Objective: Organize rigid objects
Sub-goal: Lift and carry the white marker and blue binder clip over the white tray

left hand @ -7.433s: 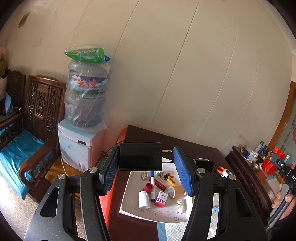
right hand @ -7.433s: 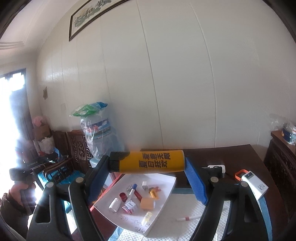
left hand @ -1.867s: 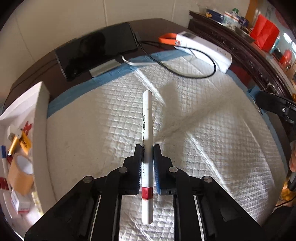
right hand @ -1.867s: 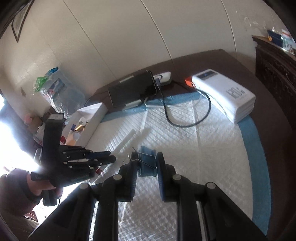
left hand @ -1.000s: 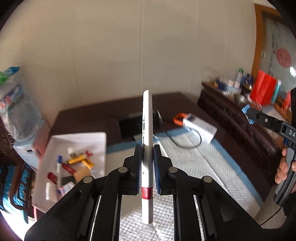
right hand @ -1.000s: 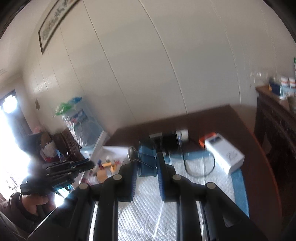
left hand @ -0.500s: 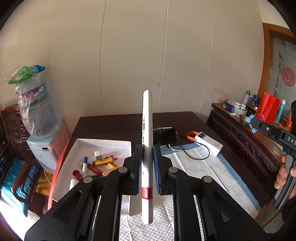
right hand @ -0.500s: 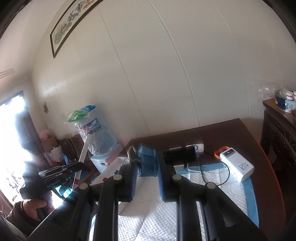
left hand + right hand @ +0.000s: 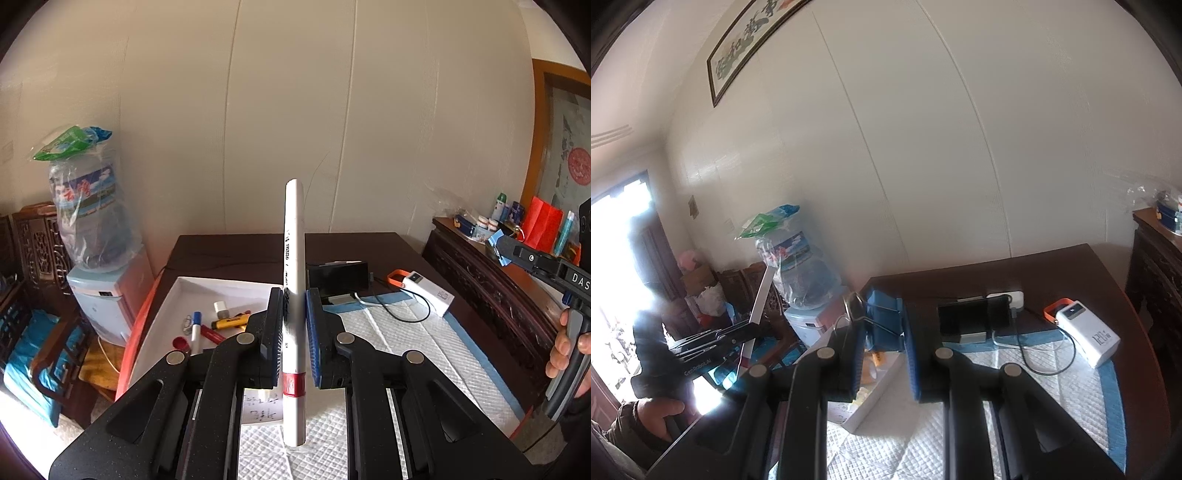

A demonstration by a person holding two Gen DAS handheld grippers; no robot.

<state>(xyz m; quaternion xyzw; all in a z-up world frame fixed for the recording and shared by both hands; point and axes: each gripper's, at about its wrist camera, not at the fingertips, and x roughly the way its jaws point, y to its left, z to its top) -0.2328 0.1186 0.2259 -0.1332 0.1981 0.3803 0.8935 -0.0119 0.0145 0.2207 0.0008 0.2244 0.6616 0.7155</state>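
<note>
White pen (image 9: pixel 293 280) clamped in left gripper (image 9: pixel 294 332) | blue binder clip (image 9: pixel 882 325) clamped in right gripper (image 9: pixel 884 347) | carry step; release into white tray (image 9: pixel 173 295) judged next.

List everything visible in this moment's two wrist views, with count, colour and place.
white pen: 1, white with red band, upright in left gripper
binder clip: 1, blue, in right gripper
tray: 1, white, table's left, holding small items
pad: 1, white quilted, blue-edged, on table
table: 1, dark wood
phone: 1, black, propped behind pad
power bank: 1, white, orange strap, table's right
water dispenser: 1, pale blue, left of table
left gripper: 1, black, shut
right gripper: 1, black, shut
</note>
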